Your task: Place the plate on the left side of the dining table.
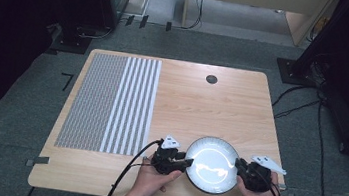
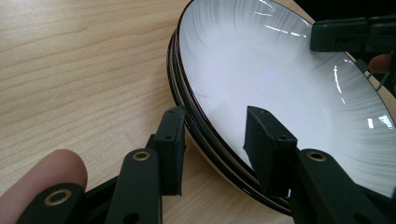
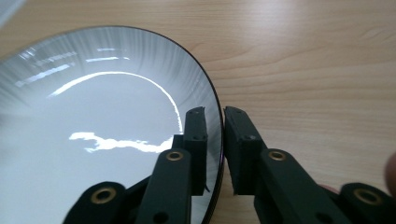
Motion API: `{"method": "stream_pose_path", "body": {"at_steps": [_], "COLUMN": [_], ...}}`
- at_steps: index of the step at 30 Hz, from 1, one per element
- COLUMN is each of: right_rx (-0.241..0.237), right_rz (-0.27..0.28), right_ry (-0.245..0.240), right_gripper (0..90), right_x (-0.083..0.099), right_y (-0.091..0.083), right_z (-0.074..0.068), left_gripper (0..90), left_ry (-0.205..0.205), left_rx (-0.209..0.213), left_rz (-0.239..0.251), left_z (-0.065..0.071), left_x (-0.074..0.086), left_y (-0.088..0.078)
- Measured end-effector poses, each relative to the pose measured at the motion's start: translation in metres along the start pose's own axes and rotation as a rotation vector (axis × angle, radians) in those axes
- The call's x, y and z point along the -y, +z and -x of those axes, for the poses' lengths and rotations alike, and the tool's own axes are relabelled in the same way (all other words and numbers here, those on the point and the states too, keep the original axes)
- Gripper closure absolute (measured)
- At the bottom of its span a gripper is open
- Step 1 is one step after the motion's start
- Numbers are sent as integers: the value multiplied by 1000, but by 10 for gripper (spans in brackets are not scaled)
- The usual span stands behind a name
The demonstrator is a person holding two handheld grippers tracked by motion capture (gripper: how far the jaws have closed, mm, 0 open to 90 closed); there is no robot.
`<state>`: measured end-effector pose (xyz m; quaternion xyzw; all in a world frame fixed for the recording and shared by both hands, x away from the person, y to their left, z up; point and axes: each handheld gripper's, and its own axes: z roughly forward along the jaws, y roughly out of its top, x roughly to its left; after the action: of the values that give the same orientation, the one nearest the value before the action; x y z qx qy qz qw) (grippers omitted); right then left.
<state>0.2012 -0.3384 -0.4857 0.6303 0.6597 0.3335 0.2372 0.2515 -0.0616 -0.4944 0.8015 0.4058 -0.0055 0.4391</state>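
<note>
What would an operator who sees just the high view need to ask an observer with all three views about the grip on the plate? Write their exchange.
Operator: Is the left gripper clamped on the plate?
Observer: No. Its fingers straddle the rim, one outside, one over the white inside, with gaps.
Operator: Is it a single plate?
Observer: No. More dark rims show beneath it: a stack.
</note>
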Motion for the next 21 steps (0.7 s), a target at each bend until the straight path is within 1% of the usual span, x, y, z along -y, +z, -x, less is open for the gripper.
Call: {"method": "stream_pose_path", "body": {"at_steps": [1, 2, 3, 4, 5, 6, 7, 8, 9, 10, 11, 13, 14, 15, 17, 21], "right_rx": [24, 20, 20, -47, -47, -131, -131, -192, -192, -224, -250, -257, -275, -275, -320, -337], "right_rz": [2, 1, 1, 0, 0, 6, 6, 13, 13, 18, 28, 31, 30, 30, 30, 23], "right_ry": [-19, 10, 10, 102, 102, 209, 209, 273, 273, 308, 315, 314, 338, 338, 393, 421], "right_gripper": [802, 815, 815, 832, 832, 845, 845, 851, 851, 852, 851, 851, 847, 847, 841, 838], "right_x": [0, -1, -1, -2, -2, 0, 0, 2, 2, 3, 4, 4, 4, 4, 6, 6], "right_y": [1, 1, 1, 1, 1, 2, 2, 4, 4, 5, 7, 8, 9, 9, 11, 12], "right_z": [-4, -3, -3, 8, 8, 20, 20, 29, 29, 34, 37, 38, 40, 40, 46, 48], "left_gripper": [589, 594, 596, 597, 597, 598, 598, 598, 598, 596, 593, 591, 589, 589, 588, 587], "left_ry": [-1, -4, -4, -7, -7, -8, -8, -9, -8, -7, -7, -5, -5, -5, -6, -6], "left_rx": [0, -2, -2, 0, 0, 2, 3, 3, 3, 4, 4, 4, 4, 5, 6, 5], "left_rz": [0, -1, -1, -2, -2, -3, -3, -3, -4, -4, -5, -6, -7, -6, -6, -5], "left_z": [0, 0, 0, 0, 0, -1, -1, -1, -1, -1, -1, -1, -1, -1, -1, -1], "left_x": [0, 0, 0, -1, -1, -1, -1, -1, -1, -1, -1, -1, -1, -1, -1, -1], "left_y": [0, 0, 0, 0, 0, 0, 0, 0, 0, 0, 0, 0, 0, 0, 0, 0]}}
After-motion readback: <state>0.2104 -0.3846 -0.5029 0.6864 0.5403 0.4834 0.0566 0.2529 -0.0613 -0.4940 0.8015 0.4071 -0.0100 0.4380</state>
